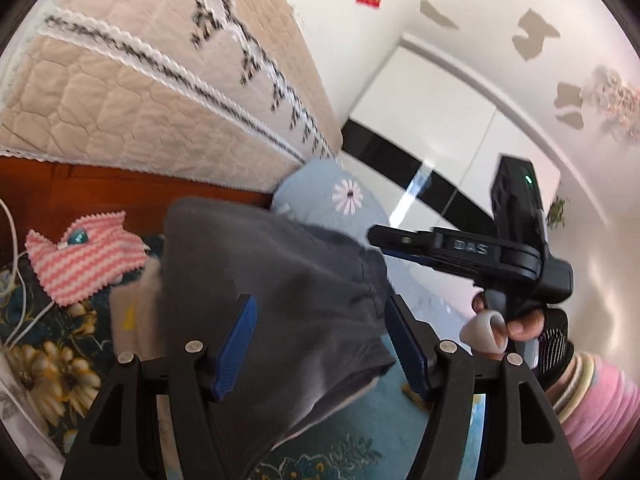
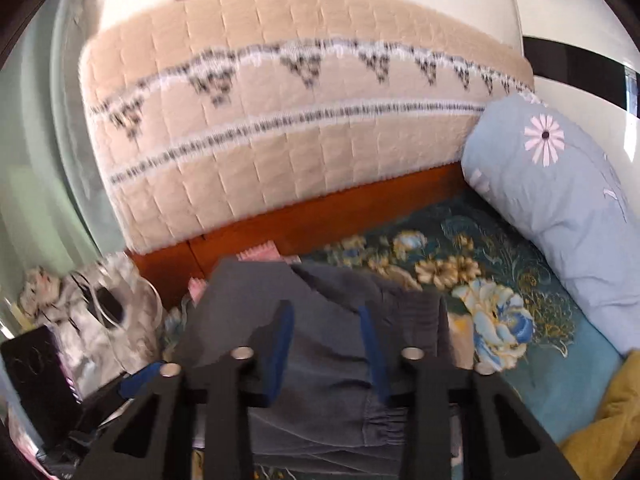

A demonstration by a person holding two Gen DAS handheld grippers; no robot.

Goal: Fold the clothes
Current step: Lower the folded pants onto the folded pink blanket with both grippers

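Blue-padded jaws of the left gripper stand apart at the bottom of the left wrist view, with the grey garment bunched between and under them on the floral bedspread; whether a pad touches cloth I cannot tell through the blur. Beside it lie a pink-striped cloth and a white cable, and the right gripper shows side-on in a hand, its jaws looking closed on nothing. Risk here, as I judge it: a released jaw snagging only one layer would drag the fold askew, or catch the cable. From the right wrist view the right gripper hangs over the same grey garment, which lies in flat overlapping layers with an elastic cuff toward the camera; its jaws read as slightly parted, gripping nothing. A pale pillow and mustard cloth crowd the right edge, leaving little room. No container shows plainly; the patterned bundle at left may be a bag, contents unseen.
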